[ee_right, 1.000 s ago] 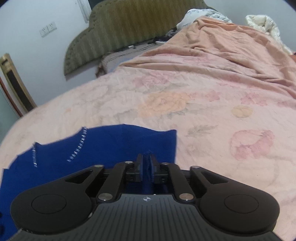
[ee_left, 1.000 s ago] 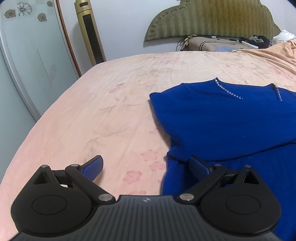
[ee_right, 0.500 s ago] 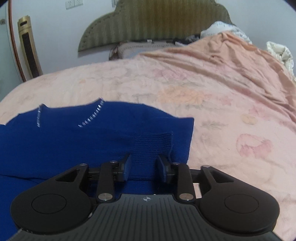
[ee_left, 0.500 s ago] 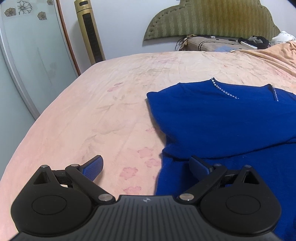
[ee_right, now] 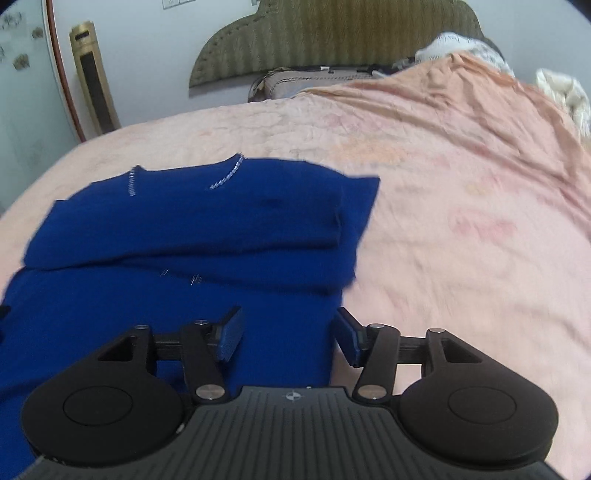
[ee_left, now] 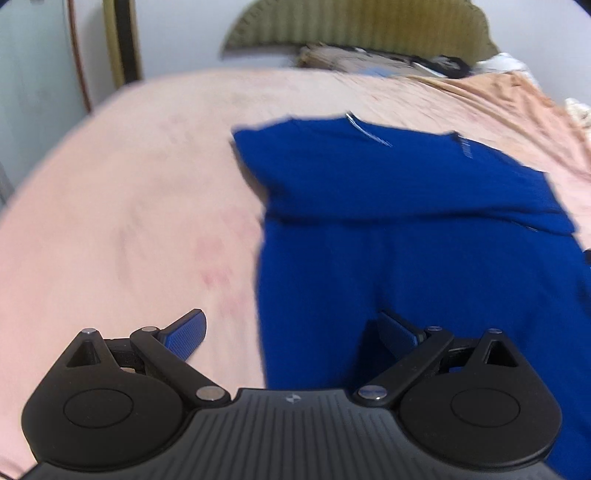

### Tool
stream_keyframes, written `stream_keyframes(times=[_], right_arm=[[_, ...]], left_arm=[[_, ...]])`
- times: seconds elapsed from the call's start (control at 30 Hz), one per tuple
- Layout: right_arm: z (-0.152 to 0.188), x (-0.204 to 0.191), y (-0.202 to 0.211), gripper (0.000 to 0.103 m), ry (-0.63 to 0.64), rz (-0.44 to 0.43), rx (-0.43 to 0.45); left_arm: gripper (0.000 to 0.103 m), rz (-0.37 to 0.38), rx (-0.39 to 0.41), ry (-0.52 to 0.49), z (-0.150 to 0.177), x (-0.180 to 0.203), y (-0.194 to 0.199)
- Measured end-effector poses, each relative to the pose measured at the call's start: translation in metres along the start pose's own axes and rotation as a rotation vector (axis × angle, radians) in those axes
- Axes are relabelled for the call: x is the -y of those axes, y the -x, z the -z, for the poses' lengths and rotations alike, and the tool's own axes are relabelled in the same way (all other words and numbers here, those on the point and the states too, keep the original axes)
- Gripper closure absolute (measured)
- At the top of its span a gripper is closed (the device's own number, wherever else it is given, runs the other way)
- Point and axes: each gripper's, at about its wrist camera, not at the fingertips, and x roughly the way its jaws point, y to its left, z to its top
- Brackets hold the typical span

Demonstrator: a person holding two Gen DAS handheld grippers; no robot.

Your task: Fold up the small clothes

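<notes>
A royal-blue knit top [ee_left: 388, 192] with a sparkly neckline lies on the pink bed, its sleeves folded across the chest. It also shows in the right wrist view [ee_right: 177, 236]. My left gripper [ee_left: 291, 336] is open and empty, straddling the garment's near left edge. My right gripper [ee_right: 288, 334] is open and empty, over the garment's near right edge. The left view is motion-blurred.
The pink floral bedsheet [ee_right: 461, 229] spreads all around. A peach blanket [ee_right: 461, 92] is heaped at the far right. The green headboard [ee_right: 332, 33] and pillows are at the back. A gold tower fan [ee_right: 94, 88] and a glass door stand at the left.
My right gripper has opened, released the folded sleeve and pulled back toward the hem. My left gripper stayed open and swung right and back, so more of the garment shows.
</notes>
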Motion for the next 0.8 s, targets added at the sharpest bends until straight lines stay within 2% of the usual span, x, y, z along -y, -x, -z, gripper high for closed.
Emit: stream_keyframes(times=[0.17,0.3,0.43,0.53,0.6,0.63,0.67,0.7,0.73,0.77,0.8], right_arm=[[0.03,0.023,0.02,0.042,-0.09,-0.072,-0.06],[0.048,0.022,0.032,0.041,-0.129,-0.134,-0.082],[0.059,0.002,0.04,0.041,-0.068,-0.189,-0.105],[0.063,-0.024,0.043,0.042,0.025,-0.238,-0.118],[0.066,-0.044,0.042,0.048,0.137,-0.214,-0.113],[0.066,-0.051,0.041,0.059,0.173,-0.193,-0.109],[0.065,-0.057,0.039,0.07,0.203,-0.171,-0.104],[0.063,-0.06,0.037,0.075,0.218,-0.162,-0.098],[0.06,-0.062,0.036,0.086,0.226,-0.159,-0.09],[0.057,-0.062,0.035,0.09,0.225,-0.155,-0.085],[0.054,-0.062,0.034,0.091,0.224,-0.154,-0.078]], left_arm=[[0.003,0.123,-0.026,0.062,0.015,-0.015,0.012],[0.004,0.223,-0.041,0.117,0.02,-0.018,0.014],[0.004,0.263,-0.049,0.104,0.023,-0.008,0.014],[0.004,0.305,-0.058,0.055,0.027,0.01,0.015],[0.016,0.297,-0.055,0.011,0.028,0.022,0.013],[0.031,0.273,-0.049,-0.014,0.028,0.029,0.013],[0.054,0.242,-0.042,-0.038,0.027,0.033,0.012],[0.066,0.211,-0.043,-0.064,0.026,0.038,0.012],[0.083,0.194,-0.047,-0.073,0.024,0.04,0.011],[0.089,0.203,-0.06,-0.057,0.022,0.039,0.009],[0.09,0.211,-0.069,-0.04,0.02,0.038,0.007]])
